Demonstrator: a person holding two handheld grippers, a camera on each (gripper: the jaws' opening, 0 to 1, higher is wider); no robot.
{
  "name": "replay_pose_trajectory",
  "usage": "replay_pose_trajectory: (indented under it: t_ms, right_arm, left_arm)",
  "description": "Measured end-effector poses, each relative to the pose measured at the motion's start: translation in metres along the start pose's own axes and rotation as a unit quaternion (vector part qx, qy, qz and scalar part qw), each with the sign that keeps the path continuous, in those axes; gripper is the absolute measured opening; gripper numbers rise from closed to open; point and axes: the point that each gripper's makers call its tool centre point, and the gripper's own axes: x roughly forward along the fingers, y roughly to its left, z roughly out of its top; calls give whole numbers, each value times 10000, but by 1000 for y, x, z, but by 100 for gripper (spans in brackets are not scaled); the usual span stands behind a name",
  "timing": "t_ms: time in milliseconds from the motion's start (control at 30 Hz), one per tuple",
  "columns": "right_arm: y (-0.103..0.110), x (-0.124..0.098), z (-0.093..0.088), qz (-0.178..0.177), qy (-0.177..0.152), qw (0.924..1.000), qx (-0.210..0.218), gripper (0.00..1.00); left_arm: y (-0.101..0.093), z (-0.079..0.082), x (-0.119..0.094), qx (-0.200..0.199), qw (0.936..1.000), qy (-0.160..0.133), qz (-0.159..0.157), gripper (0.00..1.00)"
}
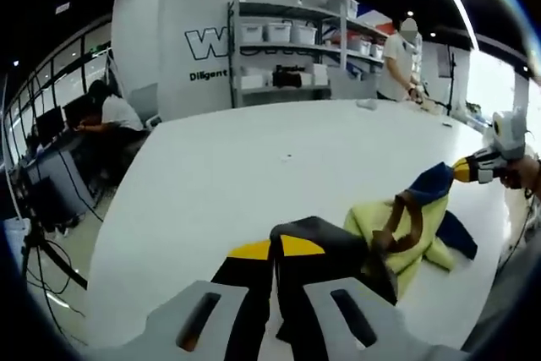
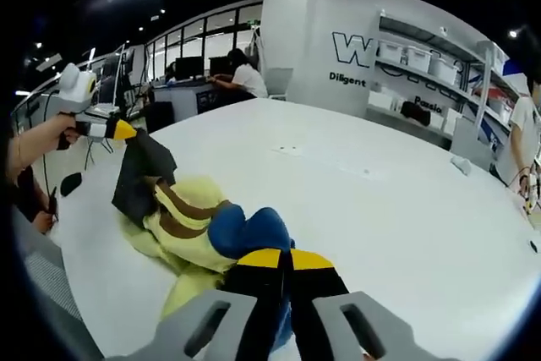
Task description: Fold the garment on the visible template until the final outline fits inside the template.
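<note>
From my left gripper [image 1: 275, 255] I see its yellow-tipped jaws pressed together on a black part of the garment [image 1: 414, 230], lifted just ahead of the lens. The right gripper view gives me what that one hides: the left tool held out by a hand [image 2: 34, 145], with the black cloth hanging from its tip. My right gripper [image 2: 277, 264] is likewise clamped, on the blue part of the cloth close under the camera. In the left gripper view that same tool comes in from the right, pinching a blue corner raised off the heap.

The garment, pale yellow with brown bands, blue and black parts, lies crumpled near the edge of the white table [image 1: 254, 166], stretched up at both held ends. I cannot make out any template outline under it.

Farther off, small items sit on the far side of the table. Beyond stand a metal shelf with white bins [image 1: 292, 48], a lettered white wall [image 2: 355, 52], a person seated at a desk [image 1: 114, 112] and a person standing at the far end [image 1: 397, 61].
</note>
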Motion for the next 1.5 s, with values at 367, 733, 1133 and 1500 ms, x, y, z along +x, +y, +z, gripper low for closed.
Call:
replay_pose_trajectory:
  t_ms: [367,733,1133,1500]
  right_arm:
    - [-18,-18,15,-239,-77,9997,-9,0]
    - [-35,-22,31,-415,42,9990,-142,0]
    - [-32,-37,-26,-412,1272,9910,-32,0]
    - [-23,-37,-83,-252,1665,9855,198,0]
  left_arm:
    - [35,8,-27,-140,9984,-102,533,0]
    - [59,31,-42,-141,9963,-291,797,0]
    - [71,-20,-46,-198,9928,586,1024,1]
    - [66,-88,-51,-64,9870,1243,1019,1]
